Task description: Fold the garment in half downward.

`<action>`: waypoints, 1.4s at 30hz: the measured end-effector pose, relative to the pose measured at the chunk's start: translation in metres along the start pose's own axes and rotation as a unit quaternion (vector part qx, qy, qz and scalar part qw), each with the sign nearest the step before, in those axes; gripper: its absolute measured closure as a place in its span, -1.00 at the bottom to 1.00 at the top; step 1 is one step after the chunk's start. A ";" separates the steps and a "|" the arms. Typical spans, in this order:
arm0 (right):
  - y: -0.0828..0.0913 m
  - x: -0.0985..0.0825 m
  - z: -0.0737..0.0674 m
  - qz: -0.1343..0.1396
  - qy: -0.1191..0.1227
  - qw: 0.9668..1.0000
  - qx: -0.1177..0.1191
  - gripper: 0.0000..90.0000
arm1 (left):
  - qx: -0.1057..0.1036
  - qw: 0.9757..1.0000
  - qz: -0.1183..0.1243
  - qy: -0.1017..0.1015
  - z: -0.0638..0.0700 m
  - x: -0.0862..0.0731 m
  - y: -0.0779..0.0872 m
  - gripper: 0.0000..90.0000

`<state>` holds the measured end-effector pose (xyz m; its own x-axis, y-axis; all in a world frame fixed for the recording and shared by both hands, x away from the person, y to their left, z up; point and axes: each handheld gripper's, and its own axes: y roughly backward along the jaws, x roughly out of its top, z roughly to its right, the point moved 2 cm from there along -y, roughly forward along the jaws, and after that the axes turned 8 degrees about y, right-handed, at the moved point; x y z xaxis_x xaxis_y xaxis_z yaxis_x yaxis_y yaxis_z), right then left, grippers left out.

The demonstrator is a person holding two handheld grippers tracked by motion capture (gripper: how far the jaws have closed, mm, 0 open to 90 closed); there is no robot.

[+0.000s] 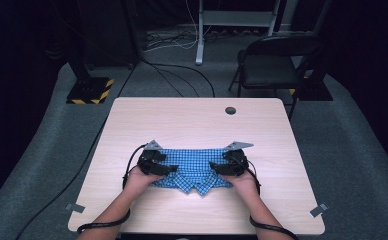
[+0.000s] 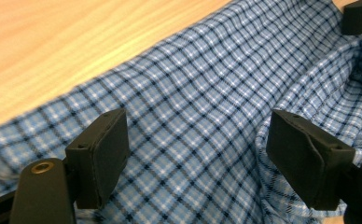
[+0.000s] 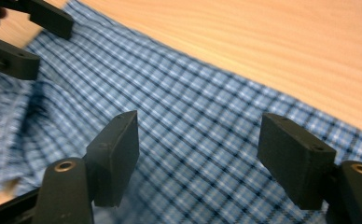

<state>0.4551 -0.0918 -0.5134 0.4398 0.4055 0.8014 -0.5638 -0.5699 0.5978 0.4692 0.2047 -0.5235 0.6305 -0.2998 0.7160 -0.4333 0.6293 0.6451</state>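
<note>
Item: folded blue check shirt (image 1: 192,170), lying flat on near-centre of pale wood-grain table (image 1: 192,120), collar end toward near edge, between the two hands. High view: whole layout; L gripper (image 1: 169,169) at shirt's left edge, R gripper (image 1: 214,167) at right edge, both black, each w/ grey three-cornered plate on top and cable trailing back along forearm; small dark round grommet (image 1: 230,110) in far part of tabletop; black folding chair (image 1: 274,62) beyond table on grey carpet, cables on floor, black base w/ yellow-black hazard stripes (image 1: 89,90) far left; grey tape tabs at near table corners. L gripper view: close on cloth (image 2: 188,116); weave of fine dark and white lines on mid-blue, soft ripples, raised fold w/ stitched edge at right; bare table (image 2: 53,42) upper left; tip of other gripper at top right corner. Own jaws wide apart, flat matte rectangular pads, cloth beneath gap, not pinched. R gripper view: same check fabric (image 3: 193,121), flat, straight folded edge running diagonally against table (image 3: 263,42); rumpled section at left; L gripper (image 3: 30,42) seen far off at top left, jaws parted. Own jaws likewise wide, nothing clamped, fabric lying under gap. Brass-coloured screw holes on jaw arms in both close views.
</note>
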 end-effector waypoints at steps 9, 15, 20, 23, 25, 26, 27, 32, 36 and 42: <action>-0.008 0.010 -0.022 -0.003 0.051 0.999 0.015 -0.43 | 0.020 1.000 0.003 0.012 -0.010 0.007 -0.001 -0.56; -0.015 0.007 -0.024 -0.015 0.053 0.998 0.021 -0.42 | 0.014 0.999 -0.007 0.029 -0.019 0.003 -0.006 -0.55; -0.021 0.004 -0.022 -0.031 0.056 0.998 0.019 -0.42 | 0.018 1.000 -0.007 0.019 -0.019 -0.001 -0.010 -0.55; -0.023 -0.001 -0.019 -0.036 0.052 0.998 0.019 -0.43 | 0.020 1.000 -0.006 0.018 -0.018 -0.002 -0.010 -0.55; -0.024 -0.004 -0.019 -0.039 0.049 0.998 0.021 -0.43 | 0.020 1.000 -0.010 0.019 -0.019 -0.001 -0.010 -0.55; -0.025 -0.005 -0.019 -0.041 0.051 0.998 0.021 -0.43 | 0.021 1.000 -0.012 0.018 -0.018 0.000 -0.010 -0.55; -0.025 -0.006 -0.019 -0.045 0.054 0.997 0.020 -0.43 | 0.022 0.999 -0.014 0.018 -0.018 0.000 -0.011 -0.55; -0.029 -0.010 -0.020 -0.059 0.072 0.996 0.008 -0.43 | 0.027 0.999 -0.017 0.017 -0.016 0.003 -0.009 -0.56; -0.029 -0.011 -0.019 -0.056 0.073 0.996 0.008 -0.45 | 0.025 0.999 -0.007 0.021 -0.013 0.003 -0.004 -0.56; -0.029 -0.012 -0.018 -0.045 0.065 0.997 0.013 -0.49 | 0.022 1.000 -0.014 0.005 -0.003 0.000 -0.001 -0.56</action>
<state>0.4539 -0.0675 -0.5394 0.3927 0.5444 0.7412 -0.5063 -0.5448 0.6684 0.4717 0.2063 -0.5251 0.6491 -0.3085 0.6953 -0.4434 0.5892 0.6754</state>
